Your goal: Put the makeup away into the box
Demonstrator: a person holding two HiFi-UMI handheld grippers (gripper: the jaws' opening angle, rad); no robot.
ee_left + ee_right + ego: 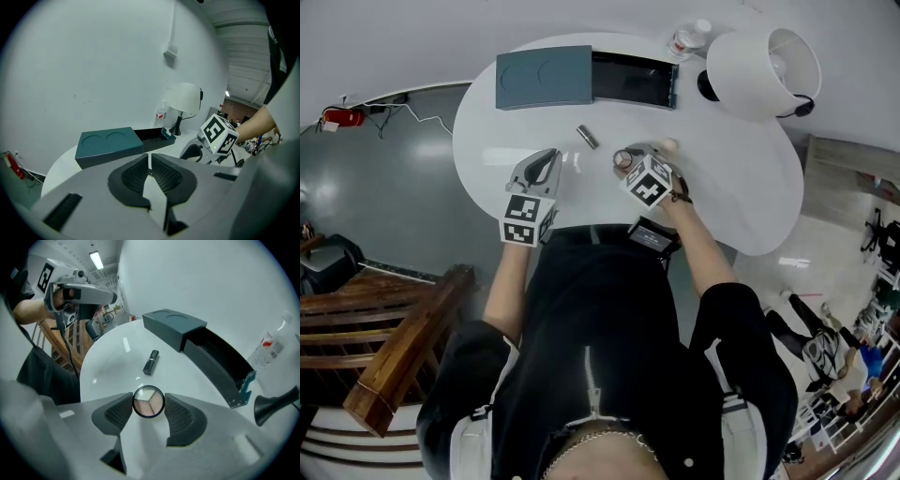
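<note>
A: Item one, the box?

B: Teal box (544, 77), upper centre of the head view, on the white round table (741, 187). Two shallow circles are pressed into its lid. Its black drawer (633, 80) is slid out to the right and stands open.

A: Item two, the makeup?

B: Two pieces are listed. A round compact (148, 402) with a clear lid and three pinkish shades shows at lower centre of the right gripper view. A dark lipstick tube (587, 137) lies flat on the table, just below the box and apart from both grippers. Neither piece is in the drawer.

A: Right gripper?

B: Right gripper (148, 401), centre of the head view, is low over the table. Its two ribbed pads close on the compact, one against each side of the rim.

A: Left gripper?

B: Left gripper (150, 165), left of centre in the head view and well left of the lipstick tube. Its pads are brought together with only a thin seam between them and nothing held.

A: Other entries?

B: A lamp (759, 70) with a white shade and black base, upper right. A water bottle (687, 39) with a red label stands just left of it, behind the drawer's far end. A small beige rounded item (668, 145), kind unclear, sits on the table just beside the right gripper.
</note>
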